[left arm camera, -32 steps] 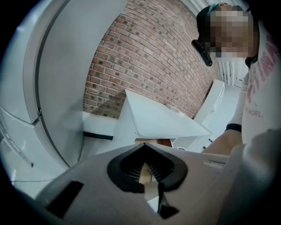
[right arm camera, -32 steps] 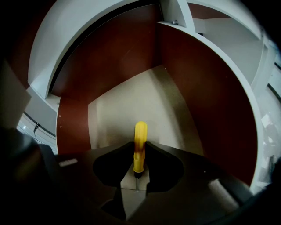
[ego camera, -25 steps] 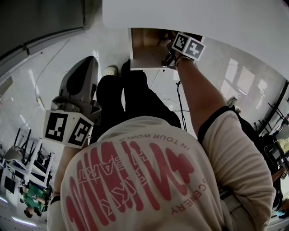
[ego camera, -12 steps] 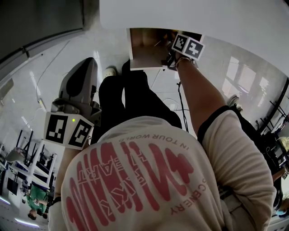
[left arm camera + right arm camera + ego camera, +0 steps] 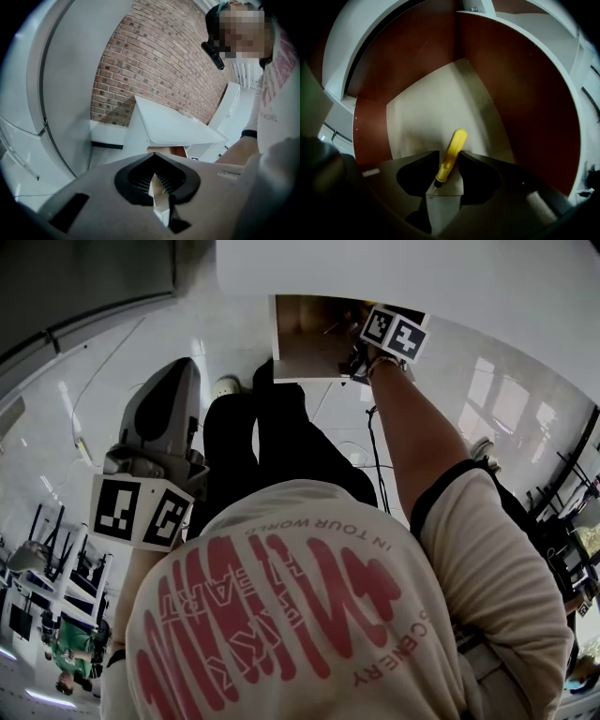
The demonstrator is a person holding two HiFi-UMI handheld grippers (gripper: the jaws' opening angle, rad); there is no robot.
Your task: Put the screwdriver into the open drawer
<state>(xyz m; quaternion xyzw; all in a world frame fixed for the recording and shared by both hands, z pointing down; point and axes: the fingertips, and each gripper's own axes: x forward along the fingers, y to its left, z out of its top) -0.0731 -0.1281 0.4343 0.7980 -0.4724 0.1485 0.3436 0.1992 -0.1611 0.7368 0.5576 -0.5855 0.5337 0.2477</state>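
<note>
While the right gripper (image 5: 449, 158) hangs inside the open drawer (image 5: 426, 108), I read its jaws as narrow and closed on the yellow handle of the screwdriver (image 5: 455, 140). The tool sits askew between them, its butt pointing forward over the pale drawer floor and its metal tip back toward the camera and to the left. So the task's thing is within the drawer's walls but, as far as I can judge, not yet lying on the floor; I cannot tell how high above it the tool is. The step in hand, as I see it, is the release. To do it well I would bring the gripper lower until the handle is near the floor, level the tool so neither end drops first, and then part the jaws slowly, since a skewed grip like this may let the handle pivot and roll as the pressure goes. With bare floor ahead and dark brown walls on both sides, I would aim for the middle and lift straight back out, minding the white desk top (image 5: 422, 277) above the drawer's back. The left gripper (image 5: 154, 179) needs nothing from me: its jaw tips meet with nothing between them, and it is held low at the person's side, well apart from the drawer.
</note>
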